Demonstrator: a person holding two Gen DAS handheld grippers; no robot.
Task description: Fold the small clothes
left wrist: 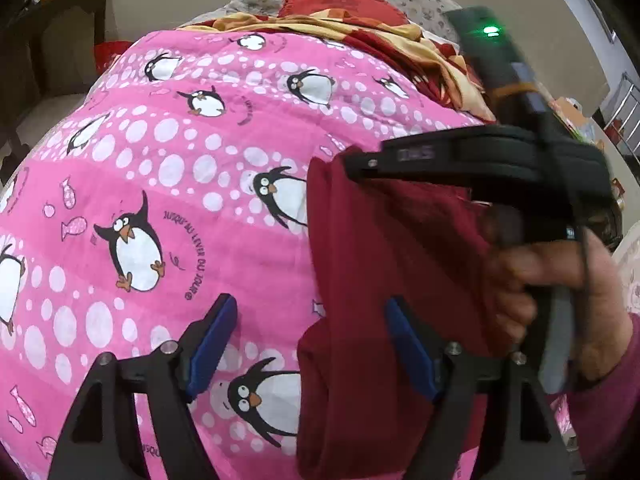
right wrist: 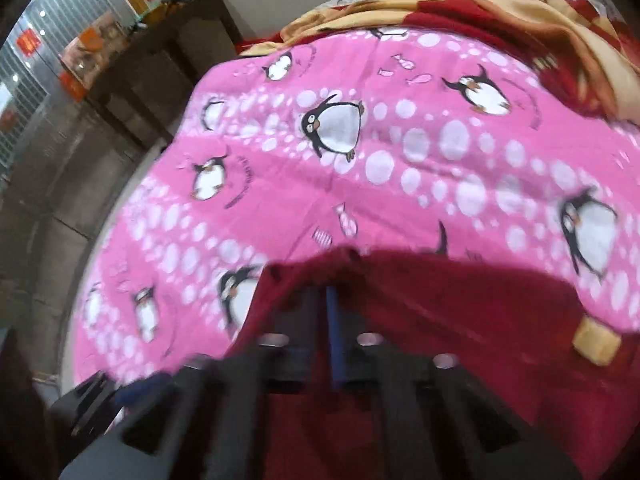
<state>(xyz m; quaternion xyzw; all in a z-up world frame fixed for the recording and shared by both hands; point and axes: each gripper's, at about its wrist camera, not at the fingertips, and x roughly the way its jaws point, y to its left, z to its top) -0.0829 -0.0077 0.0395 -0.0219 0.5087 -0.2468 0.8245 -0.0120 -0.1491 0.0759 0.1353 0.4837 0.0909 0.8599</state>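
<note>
Dark red garment [left wrist: 384, 288] lying on a pink penguin-print bedspread [left wrist: 160, 184], long axis running from near the camera toward the far end of the bed in the left wrist view. Left gripper [left wrist: 312, 344] hovering over the garment's left edge, jaws spread wide and released, nothing pressed between the blue pads [left wrist: 212, 344]; one pad over pink bedspread, the other over red cloth. Right gripper [left wrist: 360, 168] reaching in from the right across the garment's far end, held by a hand [left wrist: 560, 300]. In the right wrist view, right gripper [right wrist: 334, 300] clenched, blue pads together at the garment's [right wrist: 440, 320] upper edge; whether cloth is actually pinched, impossible to tell through the blur. Judged: right hand nearer the far edge, left nearer the near left edge; next fold likely across the long axis.
</note>
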